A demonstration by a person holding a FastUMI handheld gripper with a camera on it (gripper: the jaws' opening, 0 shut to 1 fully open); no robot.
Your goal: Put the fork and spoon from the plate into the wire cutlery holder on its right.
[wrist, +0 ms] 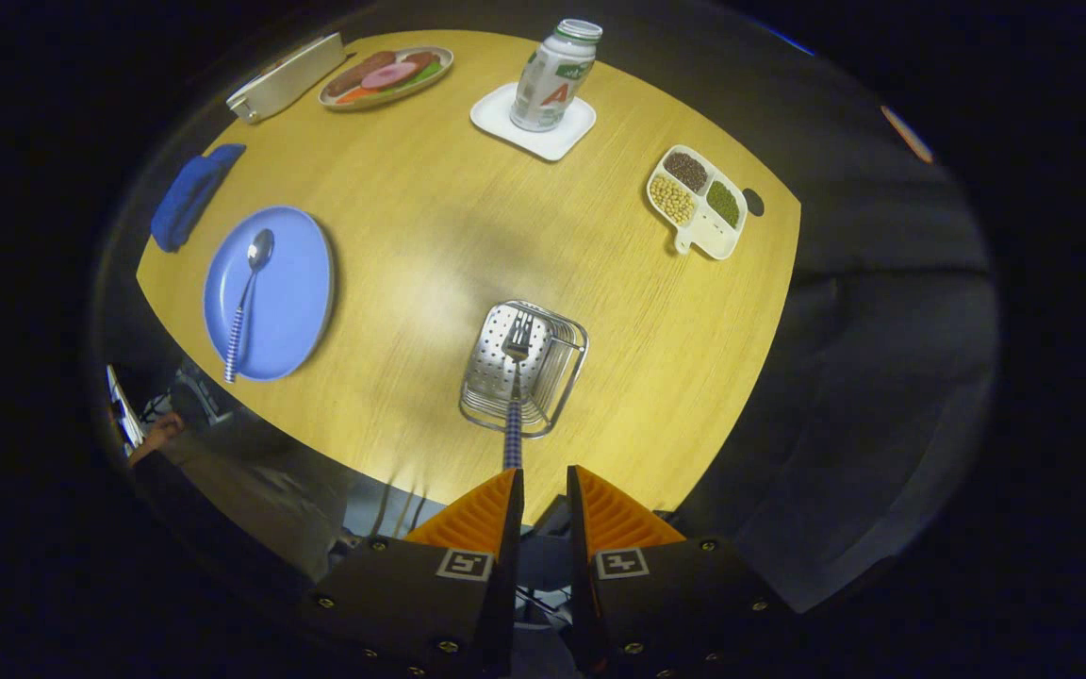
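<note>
The gripper (pixel 543 495) hangs above the table's near edge with its fingers (pixel 477 514) drawn close, a narrow gap between them. The fork (pixel 514 377) runs straight ahead from that gap — its checked handle (pixel 512 443) starts at the left fingertip, tines pointing away over the holder (pixel 557 377). Whether both fingers actually press the handle cannot be told; it sits against the left one, and the right may stand just clear.

The fork's head lies over the holder's perforated wall, so this looks like the first drop, the fork either being lowered in or just let go. The holder stands on the table (pixel 430 236), well right of the plate (pixel 293 292).

The spoon (pixel 248 302) is untouched, lying lengthwise on the plate, bowl toward the far side, handle overhanging the near rim.

Next, by my reading: see the fork settled inside the wires, open, back away — then swing left to the plate and take the spoon by its handle, where the overhang gives room for the fingers.
</note>
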